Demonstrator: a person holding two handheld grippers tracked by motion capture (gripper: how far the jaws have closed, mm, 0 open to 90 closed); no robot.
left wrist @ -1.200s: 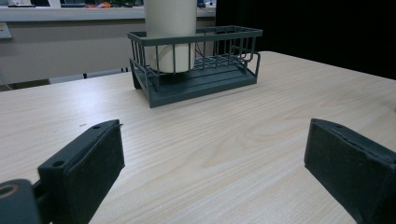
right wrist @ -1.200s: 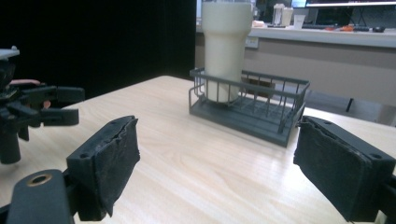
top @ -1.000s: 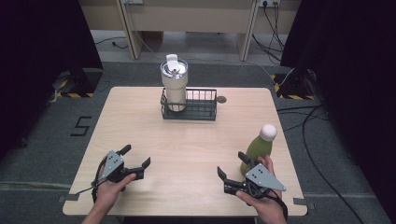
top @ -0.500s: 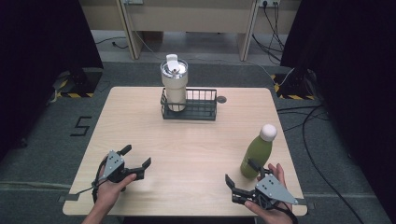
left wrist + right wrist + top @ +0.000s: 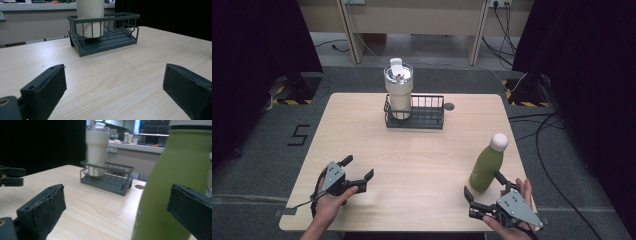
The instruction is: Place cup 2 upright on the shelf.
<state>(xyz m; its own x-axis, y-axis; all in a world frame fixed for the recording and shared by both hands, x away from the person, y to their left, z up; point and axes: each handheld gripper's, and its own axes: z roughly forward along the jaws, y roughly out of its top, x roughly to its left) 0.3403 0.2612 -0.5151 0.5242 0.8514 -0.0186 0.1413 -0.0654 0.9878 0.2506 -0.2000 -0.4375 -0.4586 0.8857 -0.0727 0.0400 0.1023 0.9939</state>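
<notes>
A green bottle with a white cap stands upright near the table's right front. My right gripper is open just in front of it, its jaws reaching toward the bottle's base. In the right gripper view the bottle rises between the wide jaws of the right gripper, close to the right one and not gripped. My left gripper is open at the front left with nothing in it. A cream tumbler stands in the left end of a dark wire basket at the back centre.
A small round hole sits in the tabletop right of the basket. The left gripper view shows my left gripper, with bare wood running up to the basket and tumbler. Cables lie on the floor to the right.
My right gripper has drawn back toward the table's near edge, away from the bottle, which stays upright in place. The left gripper has not moved.
</notes>
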